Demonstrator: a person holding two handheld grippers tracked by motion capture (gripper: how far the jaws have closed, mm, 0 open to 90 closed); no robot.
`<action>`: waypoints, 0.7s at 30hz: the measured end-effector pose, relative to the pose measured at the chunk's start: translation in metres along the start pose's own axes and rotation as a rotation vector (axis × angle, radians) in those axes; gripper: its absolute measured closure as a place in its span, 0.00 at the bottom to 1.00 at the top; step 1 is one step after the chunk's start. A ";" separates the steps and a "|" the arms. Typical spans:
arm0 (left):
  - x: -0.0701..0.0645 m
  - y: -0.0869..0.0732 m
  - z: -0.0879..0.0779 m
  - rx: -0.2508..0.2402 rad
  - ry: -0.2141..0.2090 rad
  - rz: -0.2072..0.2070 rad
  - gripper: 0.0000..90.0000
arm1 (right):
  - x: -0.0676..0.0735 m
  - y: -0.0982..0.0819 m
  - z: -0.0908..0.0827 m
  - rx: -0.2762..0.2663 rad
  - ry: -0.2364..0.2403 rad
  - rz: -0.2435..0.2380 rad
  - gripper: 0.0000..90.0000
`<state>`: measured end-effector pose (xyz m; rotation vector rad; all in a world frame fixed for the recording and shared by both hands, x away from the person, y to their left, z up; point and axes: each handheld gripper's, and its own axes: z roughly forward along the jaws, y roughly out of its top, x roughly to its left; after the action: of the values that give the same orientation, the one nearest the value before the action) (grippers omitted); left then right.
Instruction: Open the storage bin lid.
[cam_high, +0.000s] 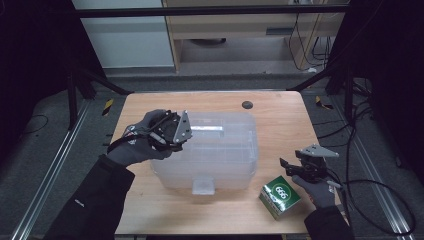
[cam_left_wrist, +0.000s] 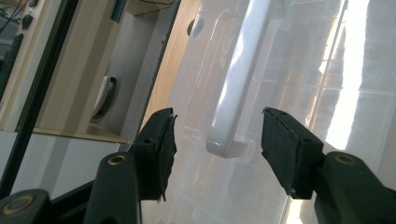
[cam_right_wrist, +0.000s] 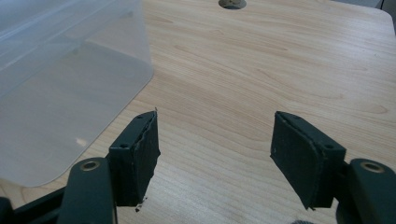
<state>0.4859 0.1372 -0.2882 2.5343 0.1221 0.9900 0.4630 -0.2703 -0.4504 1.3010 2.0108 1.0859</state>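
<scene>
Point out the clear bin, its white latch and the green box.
clear bin (cam_high: 235, 150), high view, on its lid right of the middle.
white latch (cam_left_wrist: 233, 93), left gripper view, on the middle of the bar, ahead of the open jaws.
green box (cam_high: 280, 196), high view, on its printed top face.

One clear plastic bin (cam_high: 215, 150), one green box (cam_high: 280, 196), two grippers (cam_high: 170, 131).

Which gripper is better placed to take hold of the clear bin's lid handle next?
Left. The left gripper has its open jaws on either side of the white handle on the clear bin, while the right gripper sits off beside the green box.
</scene>
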 end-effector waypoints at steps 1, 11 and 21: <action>0.000 0.000 0.001 -0.001 0.001 -0.001 0.50 | 0.000 0.000 0.000 0.001 0.001 0.001 0.36; -0.003 0.004 0.012 0.033 0.020 0.045 0.60 | 0.000 0.000 0.000 0.004 0.004 0.003 0.38; -0.007 0.010 0.024 0.045 0.020 0.071 0.70 | 0.004 0.008 -0.008 -0.024 0.035 -0.005 0.50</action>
<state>0.4956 0.1183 -0.3047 2.5859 0.0615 1.0517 0.4589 -0.2674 -0.4395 1.2727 2.0193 1.1336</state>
